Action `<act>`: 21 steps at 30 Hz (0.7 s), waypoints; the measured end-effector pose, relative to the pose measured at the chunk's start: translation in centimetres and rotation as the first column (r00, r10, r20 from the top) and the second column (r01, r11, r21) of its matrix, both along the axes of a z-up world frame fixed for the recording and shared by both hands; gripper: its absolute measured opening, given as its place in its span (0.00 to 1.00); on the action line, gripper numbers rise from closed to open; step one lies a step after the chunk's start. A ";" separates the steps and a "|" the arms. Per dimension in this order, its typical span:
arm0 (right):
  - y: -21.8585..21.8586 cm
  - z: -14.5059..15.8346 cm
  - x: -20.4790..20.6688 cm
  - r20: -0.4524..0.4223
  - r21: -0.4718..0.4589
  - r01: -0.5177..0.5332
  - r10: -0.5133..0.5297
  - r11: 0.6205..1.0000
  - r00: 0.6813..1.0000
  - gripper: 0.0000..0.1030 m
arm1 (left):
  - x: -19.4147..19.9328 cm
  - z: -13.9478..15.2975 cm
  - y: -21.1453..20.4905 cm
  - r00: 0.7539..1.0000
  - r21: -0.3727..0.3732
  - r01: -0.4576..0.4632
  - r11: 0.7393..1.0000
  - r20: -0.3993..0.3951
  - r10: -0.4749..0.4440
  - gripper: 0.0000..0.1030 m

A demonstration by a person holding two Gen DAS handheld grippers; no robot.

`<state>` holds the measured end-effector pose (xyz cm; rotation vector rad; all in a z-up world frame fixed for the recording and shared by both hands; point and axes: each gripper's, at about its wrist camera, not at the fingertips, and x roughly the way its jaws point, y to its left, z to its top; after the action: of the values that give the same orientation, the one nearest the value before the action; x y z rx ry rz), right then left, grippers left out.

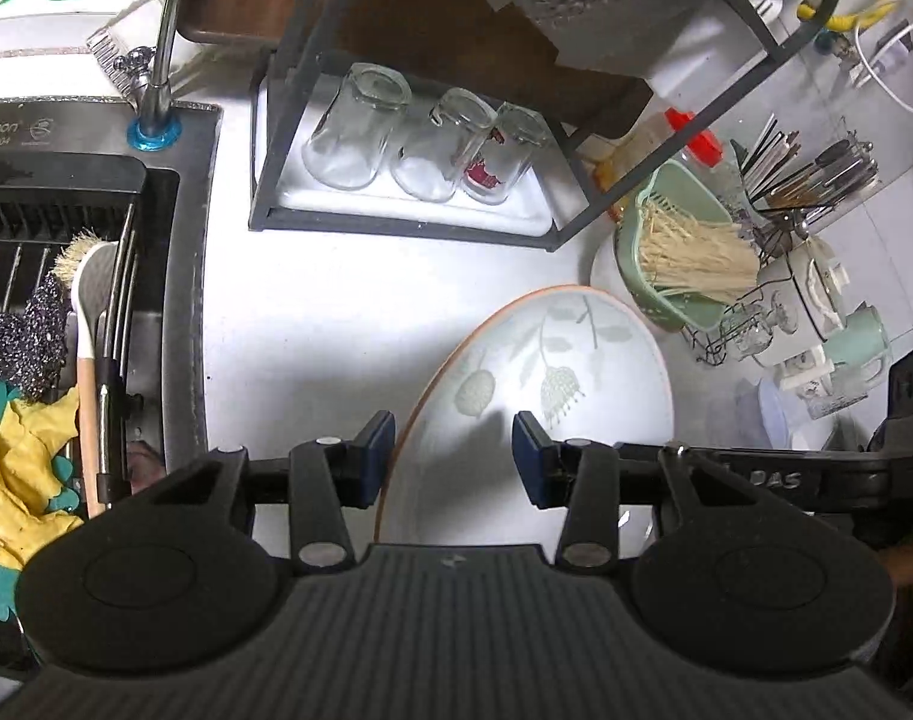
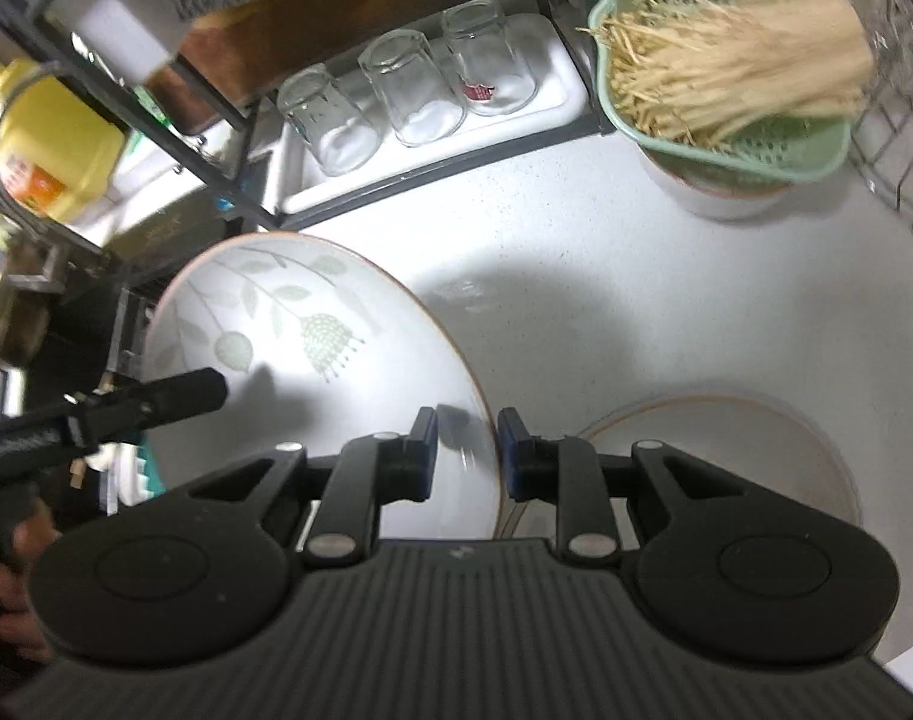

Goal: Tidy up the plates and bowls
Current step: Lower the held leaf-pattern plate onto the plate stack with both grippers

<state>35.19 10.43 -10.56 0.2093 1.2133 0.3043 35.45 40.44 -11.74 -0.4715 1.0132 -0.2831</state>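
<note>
Right wrist view: right gripper clamps the leaf-print plate by its rim, tilted above the counter; left gripper grips the opposite rim. Risk: thin rim holds, plate slips onto second plate below.

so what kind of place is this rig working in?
A home kitchen counter, most likely: sink with faucet, upturned glasses on a drying rack, and a leaf-patterned plate.
</note>
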 end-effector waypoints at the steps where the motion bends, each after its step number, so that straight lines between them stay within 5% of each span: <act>1: -0.4 0.0 -0.2 -0.004 0.014 0.006 -0.006 1.000 1.000 0.24 | -0.2 0.1 -0.1 1.000 -0.008 -0.004 1.000 0.000 0.004 0.47; 12: -3.7 2.5 -3.4 0.047 0.022 0.020 -0.021 1.000 0.999 0.24 | -2.3 2.2 -3.9 1.000 -0.013 0.005 1.000 0.005 -0.005 0.47; 21: -7.7 1.5 -6.0 0.095 -0.062 0.064 -0.058 0.996 0.994 0.24 | -3.7 0.6 -9.8 0.995 0.041 0.101 0.994 -0.003 -0.101 0.47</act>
<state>29.24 2.71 -9.05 0.1742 1.1203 0.2188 31.72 30.61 -11.09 -0.3838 1.0432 -0.3520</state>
